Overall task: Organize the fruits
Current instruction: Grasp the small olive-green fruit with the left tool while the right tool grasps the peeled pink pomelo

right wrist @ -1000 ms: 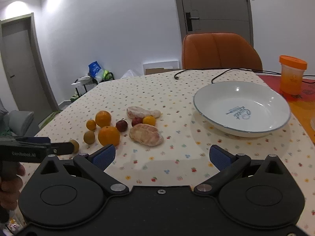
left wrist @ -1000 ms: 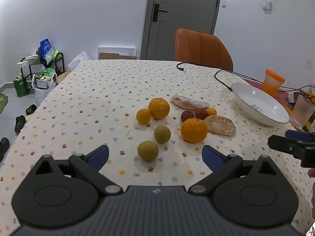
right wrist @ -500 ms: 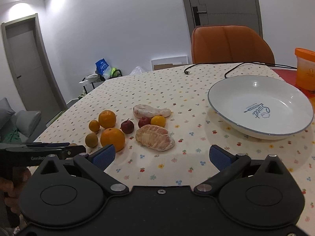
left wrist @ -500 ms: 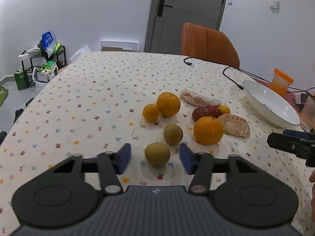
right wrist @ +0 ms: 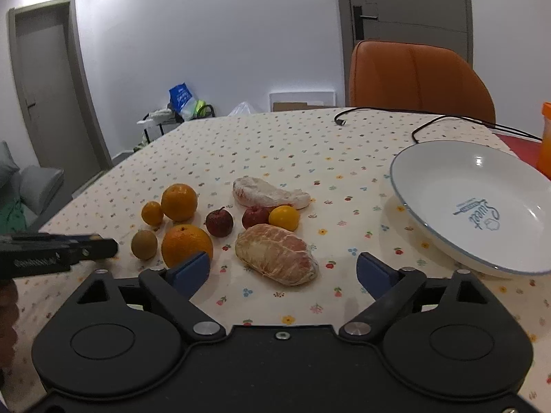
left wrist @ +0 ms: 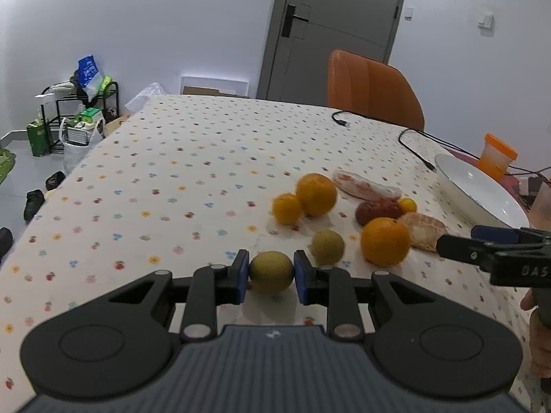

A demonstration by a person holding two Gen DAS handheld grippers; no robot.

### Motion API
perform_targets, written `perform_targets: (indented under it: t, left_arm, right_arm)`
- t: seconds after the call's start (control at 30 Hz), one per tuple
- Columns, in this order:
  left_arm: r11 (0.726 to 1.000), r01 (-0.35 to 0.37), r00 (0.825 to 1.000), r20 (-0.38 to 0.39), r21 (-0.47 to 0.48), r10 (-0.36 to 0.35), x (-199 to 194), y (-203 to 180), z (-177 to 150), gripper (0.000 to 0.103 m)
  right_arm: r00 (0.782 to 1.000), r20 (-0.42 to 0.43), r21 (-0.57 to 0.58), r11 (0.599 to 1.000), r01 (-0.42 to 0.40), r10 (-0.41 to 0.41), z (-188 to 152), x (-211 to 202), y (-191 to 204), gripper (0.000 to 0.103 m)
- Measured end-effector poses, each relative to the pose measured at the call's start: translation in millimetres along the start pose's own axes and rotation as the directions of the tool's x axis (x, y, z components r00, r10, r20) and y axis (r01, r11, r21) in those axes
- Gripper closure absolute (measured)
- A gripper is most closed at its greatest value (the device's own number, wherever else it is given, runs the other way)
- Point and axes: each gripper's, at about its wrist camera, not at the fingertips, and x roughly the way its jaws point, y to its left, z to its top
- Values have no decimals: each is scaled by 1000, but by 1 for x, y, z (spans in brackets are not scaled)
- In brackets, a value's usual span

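My left gripper (left wrist: 270, 277) is shut on a greenish-brown round fruit (left wrist: 271, 271), both blue pads touching its sides. A second greenish fruit (left wrist: 328, 246) lies just right of it. Two oranges (left wrist: 385, 240) (left wrist: 315, 194), a small orange (left wrist: 287, 208), red fruits (left wrist: 378, 209), a small yellow fruit (right wrist: 284, 218) and two peeled pomelo pieces (right wrist: 275, 254) (right wrist: 268, 192) lie clustered on the flowered tablecloth. My right gripper (right wrist: 282, 270) is open, low over the cloth, with the near pomelo piece just ahead of its gap. The white bowl (right wrist: 430, 172) stands at the right.
An orange chair (right wrist: 418, 79) stands at the table's far side. A black cable (right wrist: 427, 125) runs along the far edge. An orange-lidded cup (left wrist: 496, 156) stands behind the bowl. A hand (left wrist: 539, 337) holds the right gripper's handle in the left wrist view.
My left gripper moved forward and its fingers went from wide open to shut on the nearest greenish fruit. My right gripper slid left toward the fruit cluster and stayed open.
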Motion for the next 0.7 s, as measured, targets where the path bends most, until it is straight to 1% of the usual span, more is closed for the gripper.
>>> perform_targets:
  t: [0.1, 0.17, 0.23, 0.33, 0.4, 0.47, 0.5, 0.53, 0.57, 0.6, 0.63, 0.7]
  left_arm:
    - [1000, -11, 1000, 4, -8, 11, -1, 5, 1, 77]
    - [1000, -16, 1000, 6, -19, 16, -1, 9, 2, 77]
    - [1000, -16, 1000, 11, -26, 17, -2, 12, 2, 77]
    - [999, -16, 1000, 14, -36, 16, -3, 16, 2, 77]
    - [999, -18, 1000, 17, -42, 19, -4, 18, 2, 77]
    - [999, -18, 1000, 18, -47, 19, -5, 19, 2, 77]
    - [999, -18, 1000, 19, -45, 19, -5, 19, 3, 77]
    - [999, -19, 1000, 19, -41, 20, -6, 19, 3, 77]
    - [999, -21, 1000, 18, -39, 21, -6, 19, 3, 77]
    - [999, -22, 1000, 16, -37, 22, -6, 18, 3, 77]
    - [999, -22, 1000, 14, -35, 22, -7, 18, 4, 77]
    - [999, -23, 1000, 14, -28, 24, -7, 16, 4, 77]
  right_arm:
    - [1000, -14, -11, 1000, -6, 6, 1, 9, 0, 15]
    - [1000, -30, -19, 1000, -7, 7, 2, 16, 0, 20]
    - [999, -49, -27, 1000, -3, 2, 3, 22, 1, 21]
    - [998, -58, -68, 998, -2, -2, 6, 28, 5, 23]
    - [998, -59, -84, 996, 3, -8, 7, 31, 6, 26]
    - [998, -53, -94, 995, 13, -18, 8, 32, 7, 37]
    - [999, -51, -97, 995, 10, -15, 8, 32, 7, 38]
    - [999, -50, -99, 995, 9, -14, 8, 31, 8, 42]
    - [999, -47, -99, 995, 4, -8, 7, 29, 9, 49]
    - [999, -47, -98, 995, -4, 0, 6, 27, 10, 53]
    - [999, -49, -96, 995, -13, 8, 5, 25, 10, 59]
    - [999, -43, -92, 995, -36, 32, 1, 19, 10, 67]
